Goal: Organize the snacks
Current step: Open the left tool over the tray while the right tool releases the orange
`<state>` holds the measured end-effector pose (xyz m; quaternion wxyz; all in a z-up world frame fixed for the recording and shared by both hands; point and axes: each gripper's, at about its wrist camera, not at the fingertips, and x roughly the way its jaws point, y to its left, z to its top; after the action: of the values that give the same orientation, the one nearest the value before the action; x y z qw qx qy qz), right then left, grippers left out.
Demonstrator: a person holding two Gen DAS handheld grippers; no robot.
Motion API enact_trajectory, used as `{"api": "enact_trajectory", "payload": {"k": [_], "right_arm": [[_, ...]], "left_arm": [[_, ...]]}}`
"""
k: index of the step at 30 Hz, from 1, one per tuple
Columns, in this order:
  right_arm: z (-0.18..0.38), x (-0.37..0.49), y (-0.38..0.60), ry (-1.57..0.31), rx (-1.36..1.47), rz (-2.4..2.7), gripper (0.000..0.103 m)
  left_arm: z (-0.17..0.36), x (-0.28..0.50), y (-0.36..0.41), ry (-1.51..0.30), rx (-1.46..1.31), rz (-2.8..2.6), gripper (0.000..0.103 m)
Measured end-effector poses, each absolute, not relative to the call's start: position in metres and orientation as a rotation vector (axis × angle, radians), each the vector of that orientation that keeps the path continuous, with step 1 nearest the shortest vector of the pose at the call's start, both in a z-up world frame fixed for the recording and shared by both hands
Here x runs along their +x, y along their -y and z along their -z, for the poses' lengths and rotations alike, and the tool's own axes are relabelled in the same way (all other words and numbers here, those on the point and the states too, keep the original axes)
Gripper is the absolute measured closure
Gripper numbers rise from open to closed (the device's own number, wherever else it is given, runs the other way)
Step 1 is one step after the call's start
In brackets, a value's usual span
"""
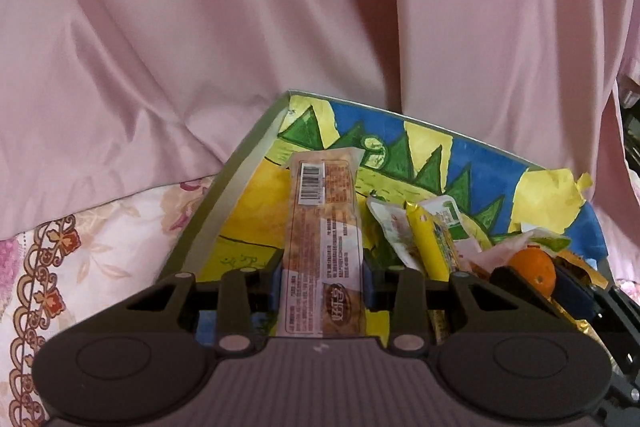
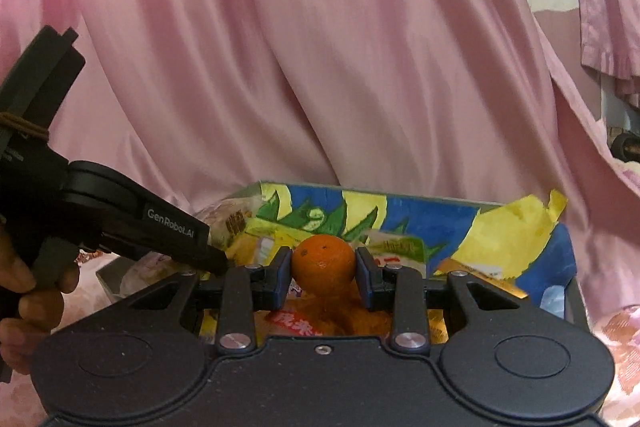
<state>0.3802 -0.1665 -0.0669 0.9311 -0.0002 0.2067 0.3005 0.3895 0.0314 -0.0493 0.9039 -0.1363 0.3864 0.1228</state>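
Both grippers are loaded and poised over the painted box (image 1: 472, 155), the one lined with a blue, yellow and green drawing, which sits low in the middle of each view against a big fall of pink curtain (image 1: 280, 27). The left gripper (image 1: 322, 275) is clamped across a long clear-wrapped snack bar (image 1: 324, 219), gripped near its lower end so the barcode end juts up toward the box's far left corner; held that way it looks meant to be laid flat along the left wall. The right gripper (image 2: 323, 277) has its jaws drawn in close on a small orange (image 2: 323, 263), pinched at its widest part so the round fruit cannot roll free. Under the orange, at the bottom centre of the right wrist view, lie other packets (image 2: 296, 323), and a yellow stick pack (image 1: 432, 243) stands among crumpled wrappers right of the bar. The person's hand (image 2: 24, 291) shows at the left edge, holding the left gripper's handle.
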Motion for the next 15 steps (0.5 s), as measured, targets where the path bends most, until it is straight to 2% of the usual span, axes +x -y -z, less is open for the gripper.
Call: {"api": "enact_trajectory", "payload": {"k": [15], "right_arm": [[0.0653, 0.3827, 0.1643, -0.439, 0.000, -0.603, 0.065]], "left_arm": [[0.0551, 0.3928, -0.0302, -0.809, -0.300, -0.245, 0.063]]}}
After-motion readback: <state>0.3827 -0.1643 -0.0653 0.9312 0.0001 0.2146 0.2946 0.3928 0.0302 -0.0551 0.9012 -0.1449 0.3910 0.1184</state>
